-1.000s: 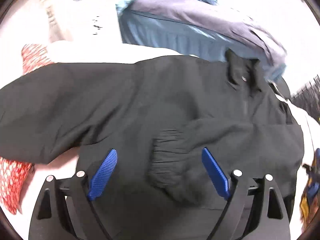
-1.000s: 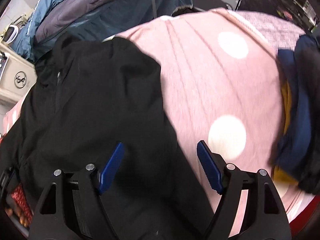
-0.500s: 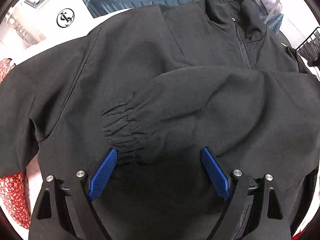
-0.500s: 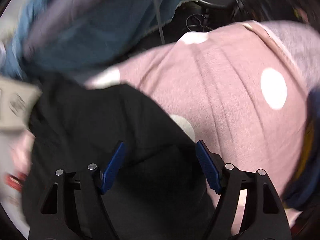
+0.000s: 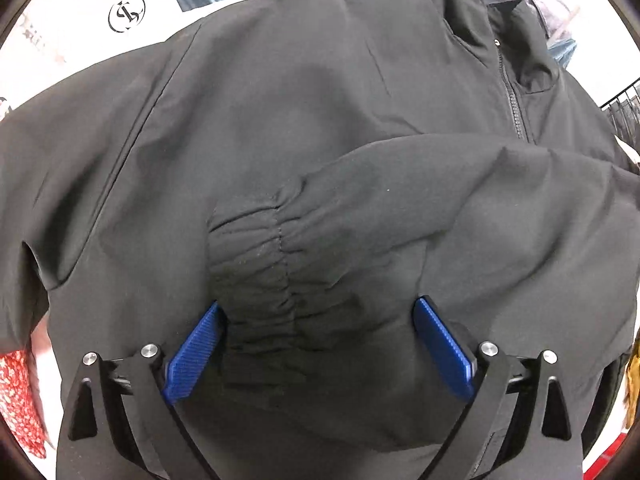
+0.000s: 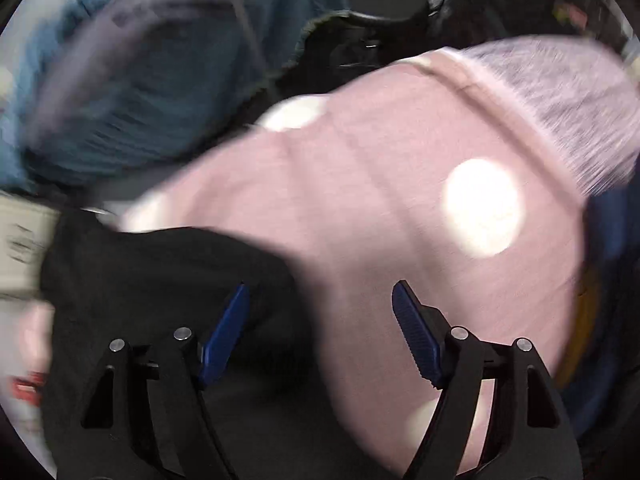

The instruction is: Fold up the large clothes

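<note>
A black zip-up jacket (image 5: 320, 100) lies spread on a pink, white-dotted blanket (image 6: 380, 200), collar (image 5: 500, 20) at the top right. One sleeve is folded across its chest, with the gathered cuff (image 5: 256, 256) lying in the middle. My left gripper (image 5: 318, 306) points down close over that cuff and its jaws are opening. The cuff lies between the blue fingers (image 5: 196, 354), which do not clamp it. In the blurred right wrist view, my right gripper (image 6: 319, 289) stands open over the jacket's edge (image 6: 152, 280) and the bare blanket, holding nothing.
A white box with a round logo (image 5: 128, 12) and a heap of blue and grey clothes (image 6: 140, 80) lie beyond the jacket. Red floral cloth (image 5: 16, 400) shows at the left. Dark blue and yellow clothes (image 6: 608, 260) lie on the blanket's right. A black stool (image 6: 380, 0) stands behind.
The left gripper came down closer over the folded sleeve, so the cuff now sits between its fingers, which stand slightly wider. The right gripper swept sideways, leaving more blanket and less jacket under it.
</note>
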